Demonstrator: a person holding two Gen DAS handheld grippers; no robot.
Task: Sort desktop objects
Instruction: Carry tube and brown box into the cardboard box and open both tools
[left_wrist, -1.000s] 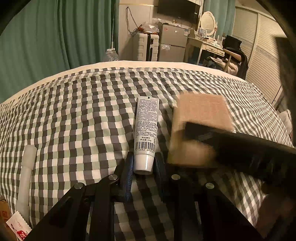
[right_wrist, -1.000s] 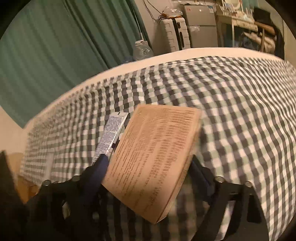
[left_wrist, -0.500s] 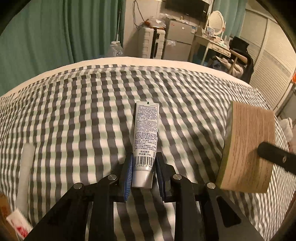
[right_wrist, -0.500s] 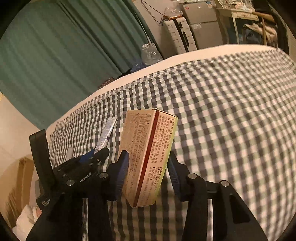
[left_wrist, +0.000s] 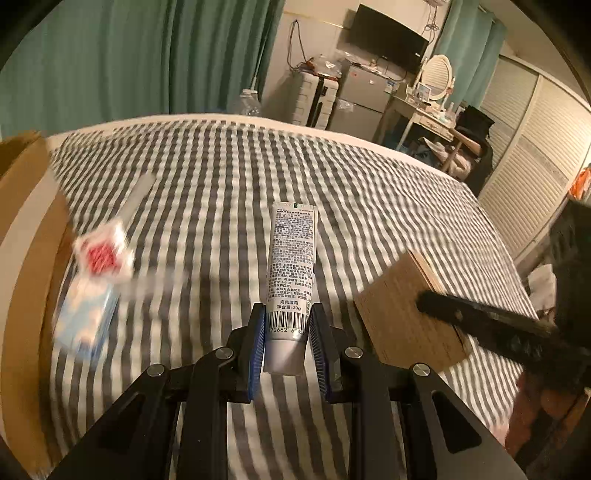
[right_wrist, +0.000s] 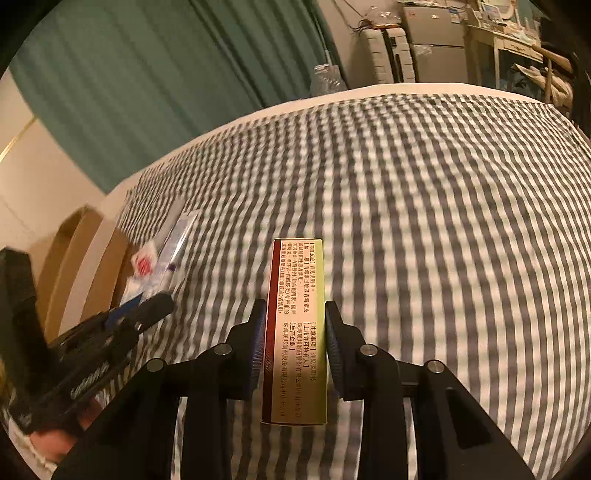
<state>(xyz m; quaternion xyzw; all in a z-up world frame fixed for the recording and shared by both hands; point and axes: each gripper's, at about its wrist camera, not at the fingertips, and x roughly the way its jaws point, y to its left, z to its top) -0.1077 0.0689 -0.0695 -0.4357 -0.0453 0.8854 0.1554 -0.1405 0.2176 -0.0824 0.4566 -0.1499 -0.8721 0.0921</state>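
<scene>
My left gripper (left_wrist: 287, 334) is shut on a white tube (left_wrist: 291, 266) with small print and a barcode, held above the checked bedspread (left_wrist: 229, 184). My right gripper (right_wrist: 294, 332) is shut on a tan medicine box (right_wrist: 295, 332) with a red stripe and printed text, held upright above the spread. The box also shows in the left wrist view (left_wrist: 410, 317), low at the right. The left gripper shows at the lower left of the right wrist view (right_wrist: 122, 325).
An open cardboard box (left_wrist: 26, 236) stands at the left edge of the bed. Beside it lie a red-and-white packet (left_wrist: 103, 251), a blue-and-white pack (left_wrist: 83, 321) and a long white stick (left_wrist: 136, 195). Curtains, a fridge and a dressing table stand behind.
Both grippers have swung left toward the cardboard box, each carrying its object. The tube was lifted off the bedspread. The medicine box turned edge-on in the right gripper.
</scene>
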